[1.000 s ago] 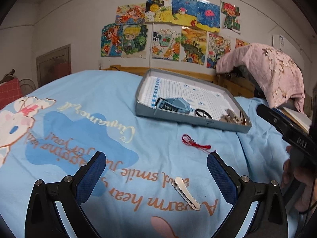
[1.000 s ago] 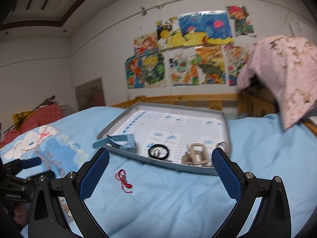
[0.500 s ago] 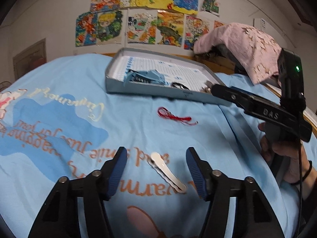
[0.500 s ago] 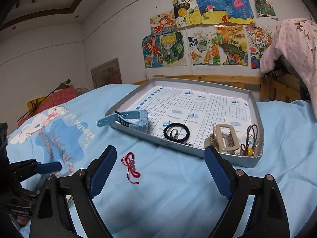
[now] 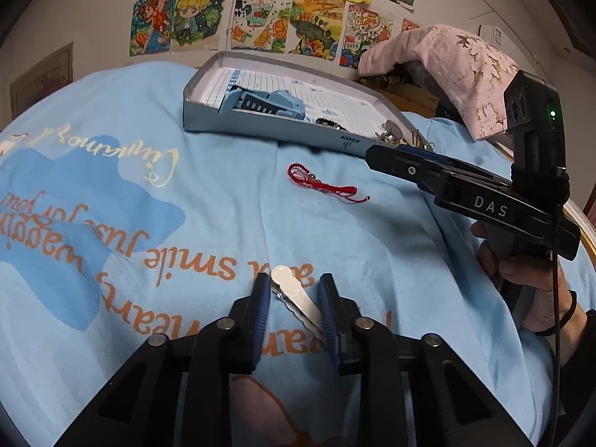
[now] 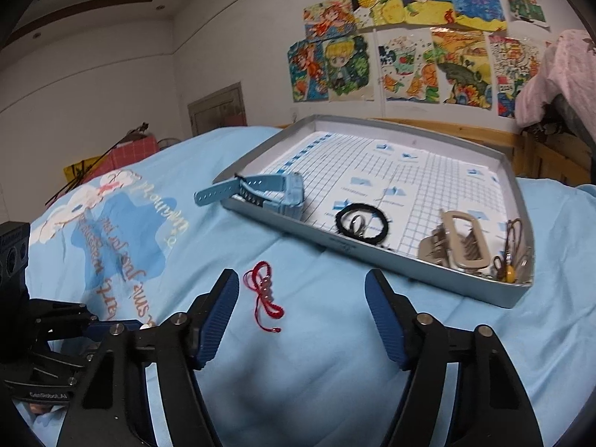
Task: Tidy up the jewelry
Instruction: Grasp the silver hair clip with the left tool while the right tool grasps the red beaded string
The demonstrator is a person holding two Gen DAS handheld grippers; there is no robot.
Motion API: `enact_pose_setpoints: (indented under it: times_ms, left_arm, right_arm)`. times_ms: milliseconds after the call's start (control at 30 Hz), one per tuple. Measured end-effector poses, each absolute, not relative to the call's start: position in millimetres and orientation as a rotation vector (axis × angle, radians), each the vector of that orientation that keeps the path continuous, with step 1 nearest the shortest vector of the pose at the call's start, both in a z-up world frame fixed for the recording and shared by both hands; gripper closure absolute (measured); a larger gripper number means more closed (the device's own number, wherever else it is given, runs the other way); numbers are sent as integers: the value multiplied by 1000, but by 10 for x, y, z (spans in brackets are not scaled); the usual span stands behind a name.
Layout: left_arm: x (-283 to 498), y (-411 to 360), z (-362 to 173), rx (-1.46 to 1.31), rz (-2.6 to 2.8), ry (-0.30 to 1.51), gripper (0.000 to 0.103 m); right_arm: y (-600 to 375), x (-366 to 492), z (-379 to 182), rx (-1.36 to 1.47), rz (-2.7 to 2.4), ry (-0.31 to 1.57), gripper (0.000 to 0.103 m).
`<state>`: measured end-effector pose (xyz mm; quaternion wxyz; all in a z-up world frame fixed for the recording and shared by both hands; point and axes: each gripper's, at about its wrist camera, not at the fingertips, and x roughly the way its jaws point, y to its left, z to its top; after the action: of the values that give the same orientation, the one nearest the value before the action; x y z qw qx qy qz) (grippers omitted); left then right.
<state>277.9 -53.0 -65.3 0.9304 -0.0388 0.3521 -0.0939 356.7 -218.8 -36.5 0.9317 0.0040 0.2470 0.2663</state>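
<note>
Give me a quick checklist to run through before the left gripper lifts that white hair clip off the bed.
1. White hair clip lies between the left gripper fingers: ok.
2. Fingers pressing on the clip: cannot tell; they are closing, a gap shows on the left side.
3. Clip lies diagonally across the gap, so it may twist: not ok.
4. Tray has bare floor for the clip: ok.
5. Right gripper clear of the left gripper's path to the tray: cannot tell; it is closing near the red string bracelet, nothing gripped.
</note>
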Motion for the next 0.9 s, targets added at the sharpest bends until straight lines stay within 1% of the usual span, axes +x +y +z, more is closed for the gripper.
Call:
enact_pose_setpoints:
  times_ms: [67,233,533,567,700,733,767,833,900]
  left_arm:
    - [2802,-511,-684,-88,-185,732,85]
    - [2825,-506,-722,-99,-179,741,87]
    - [2841,-512,-767,-99,-169,750,87]
    - [2843,-509,-769,-100,-169,750,87]
    - [2846,-503,-779,-103,-170,750,87]
    - [2848,-502,-779,-104,-170,750,87]
    - [2849,-500,-779,-106,-171,750,87]
    - [2851,-492,-778,-108,-172,749,88]
    - [2849,-492,-778,-108,-172,750,88]
  right_arm:
    - [-2146,3588,-384,-3,558,521,50]
    - [-2015,3639,-453,-43,589,575,63]
    - [-1769,3682,-573,-134,623,658,65]
    - [-1756,3683,-582,-138,621,665,70]
    - [-1742,3697,-613,-142,617,685,78]
    - [-1733,3682,-615,-147,618,685,84]
    - [-1728,3690,-618,-151,619,686,87]
    - [-1703,3682,-631,-159,627,690,92]
    - [-1683,3677,-648,-167,631,698,94]
